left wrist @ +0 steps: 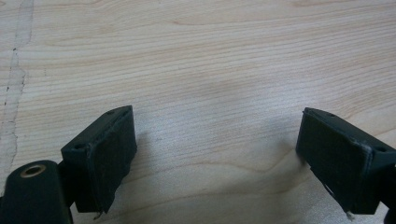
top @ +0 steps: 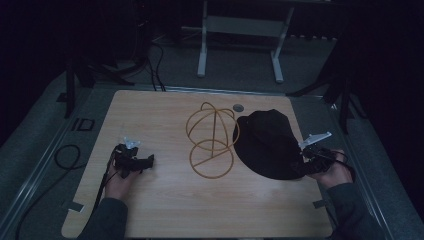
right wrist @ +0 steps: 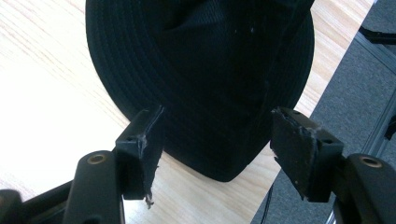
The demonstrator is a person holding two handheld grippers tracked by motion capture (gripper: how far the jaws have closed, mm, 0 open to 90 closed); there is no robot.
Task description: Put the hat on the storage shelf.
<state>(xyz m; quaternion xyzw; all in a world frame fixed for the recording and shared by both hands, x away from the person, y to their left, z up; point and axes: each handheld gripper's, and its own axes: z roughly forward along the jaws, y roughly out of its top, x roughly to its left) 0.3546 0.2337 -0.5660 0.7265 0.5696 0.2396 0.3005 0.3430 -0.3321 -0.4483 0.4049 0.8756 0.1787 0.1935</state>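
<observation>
I see a dim lab: my wooden counter [top: 150,210] framed by tripod legs [top: 70,92], floor cables [top: 65,157] and grey carpet [top: 240,62].

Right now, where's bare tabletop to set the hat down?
Free: the strip between the left hand-held gripper and the wire hat stand, plus the near edge of the table. Crowded: the right side, under the black hat and the right hand-held gripper.

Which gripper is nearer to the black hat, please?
The right gripper: its open jaws straddle the near brim of the black hat. The left gripper is across the table, beyond the wire hat stand.
</observation>
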